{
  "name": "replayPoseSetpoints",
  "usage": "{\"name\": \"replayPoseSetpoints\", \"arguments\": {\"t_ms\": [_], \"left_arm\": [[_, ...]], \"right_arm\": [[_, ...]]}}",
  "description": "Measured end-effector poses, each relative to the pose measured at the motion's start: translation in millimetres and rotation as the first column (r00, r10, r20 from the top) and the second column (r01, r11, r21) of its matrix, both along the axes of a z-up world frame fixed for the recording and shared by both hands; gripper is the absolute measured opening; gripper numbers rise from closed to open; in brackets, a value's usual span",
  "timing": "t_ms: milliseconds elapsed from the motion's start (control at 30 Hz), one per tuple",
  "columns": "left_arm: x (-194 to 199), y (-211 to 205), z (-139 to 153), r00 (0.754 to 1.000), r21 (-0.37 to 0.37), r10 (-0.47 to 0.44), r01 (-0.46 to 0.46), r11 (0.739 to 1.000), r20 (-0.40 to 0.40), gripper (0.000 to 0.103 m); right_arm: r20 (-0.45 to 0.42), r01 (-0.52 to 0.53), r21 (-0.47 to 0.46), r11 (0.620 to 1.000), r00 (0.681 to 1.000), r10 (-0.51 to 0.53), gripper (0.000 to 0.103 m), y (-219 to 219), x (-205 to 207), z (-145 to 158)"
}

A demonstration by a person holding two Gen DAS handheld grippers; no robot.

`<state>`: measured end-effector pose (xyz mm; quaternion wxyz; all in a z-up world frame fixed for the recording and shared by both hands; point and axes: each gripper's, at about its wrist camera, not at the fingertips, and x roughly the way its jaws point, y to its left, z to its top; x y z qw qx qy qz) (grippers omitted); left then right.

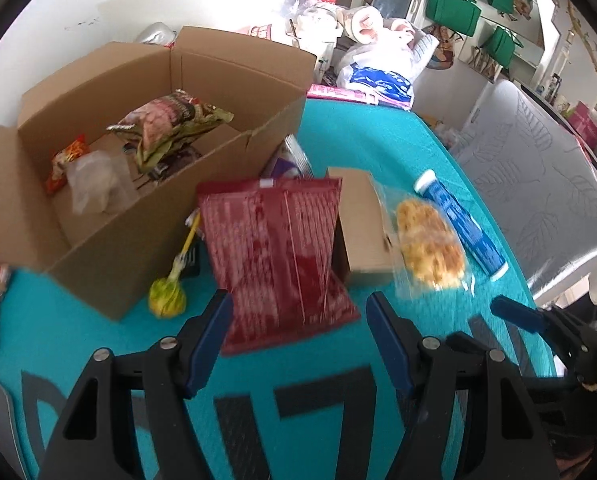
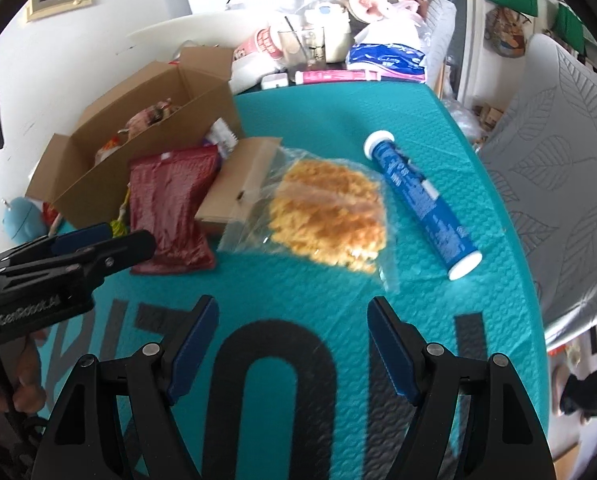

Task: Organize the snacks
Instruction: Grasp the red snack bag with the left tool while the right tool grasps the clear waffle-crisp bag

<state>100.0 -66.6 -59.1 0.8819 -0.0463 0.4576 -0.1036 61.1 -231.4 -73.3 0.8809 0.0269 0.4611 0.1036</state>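
The red foil pouch [image 1: 278, 256] is judged to be light, soft and crinkly, with a slick skin that could slip from flat pads; it would best be taken at its near sealed edge, where the film is flat and doubled, not across its puffed middle. It is seen leaning against the cardboard box [image 1: 110, 240] and a lowered box flap [image 1: 362, 224], its lower edge resting on the teal table cover [image 1: 338, 136]. It is dark red with pale print and a vertical seam. At 2 o'clock from it in the left wrist view lies a clear bag of yellow crackers [image 2: 330, 216], judged fragile and easily crushed, to be gripped by its loose plastic margin. Just beyond, at 3 o'clock, a blue tube [image 2: 422, 200] with white caps lies on its side, stiff and prone to rolling. A yellow lollipop [image 1: 167, 300] rests at 9 o'clock of the pouch. The left gripper [image 1: 298, 320] is held open and empty, its jaws flanking the pouch's near edge without touching. The right gripper [image 2: 292, 320] is likewise open with nothing held, short of the cracker bag.
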Motion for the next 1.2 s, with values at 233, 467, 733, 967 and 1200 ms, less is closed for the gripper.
{"name": "replayPoseSetpoints", "arguments": {"t_ms": [233,467,733,967,1200], "left_arm": [[27.9,-2.1,-12.8,0.998,0.014,0.063,-0.063,0.998,-0.008,0.068],[39.6,-11.9,-21.3,0.998,0.098,0.06,-0.061,0.993,0.01,0.068],[46.0,-21.7,-37.4,0.998,0.196,0.066,-0.063,0.979,-0.01,0.095],[58.7,-15.8,-55.1,0.995,0.158,0.065,-0.052,0.986,-0.078,0.098],[63.7,-14.3,-55.7,0.997,0.142,0.061,-0.054,0.988,-0.049,0.098]], "right_arm": [[0.017,0.009,0.002,1.0,1.0,-0.009,0.078,-8.4,24.0,2.6],[0.001,0.003,0.022,1.0,1.0,-0.003,0.079,-12.1,42.7,-4.6],[-0.017,0.014,0.074,0.997,1.0,-0.013,0.085,-21.5,51.3,-10.4],[-0.051,-0.002,0.1,0.995,0.999,0.007,0.097,-20.2,64.7,-17.3],[-0.076,-0.023,0.097,0.995,0.997,0.03,0.103,-17.7,84.5,-25.7]]}}
